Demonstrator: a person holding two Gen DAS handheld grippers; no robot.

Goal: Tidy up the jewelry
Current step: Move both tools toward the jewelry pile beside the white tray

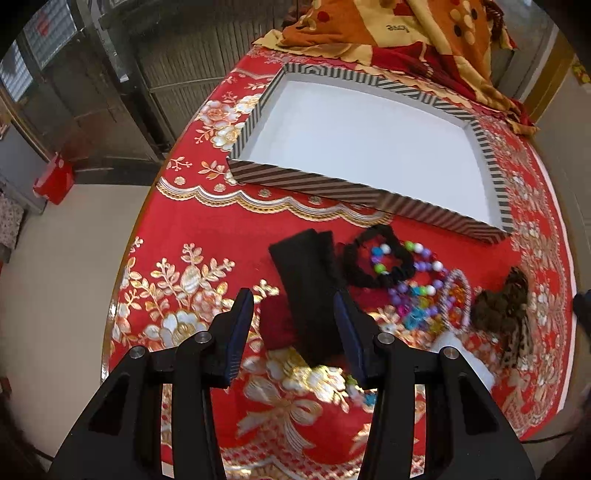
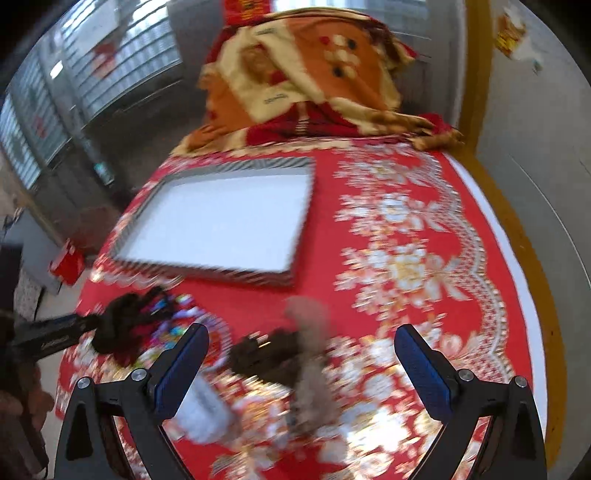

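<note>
1. The left tool [image 1: 293,314] hangs over the tabletop [image 1: 207,206] with its jaws spread apart, gripping nothing; a black folded band [image 1: 306,280] lies between and below its fingers.
2. The right tool [image 2: 301,349] is likewise spread wide and grips nothing, above a blurred brown leopard-print hair bow [image 2: 280,354].
3. Beside the band lie a black scrunchie [image 1: 354,266], colourful bead bracelets [image 1: 417,291] and a dark red item [image 1: 277,325], all near the tabletop's front edge.
4. A striped box [image 1: 306,181] with a white floor sits farther back, toward the left edge.
5. A patterned blanket [image 1: 406,33] is heaped at the far edge.
</note>
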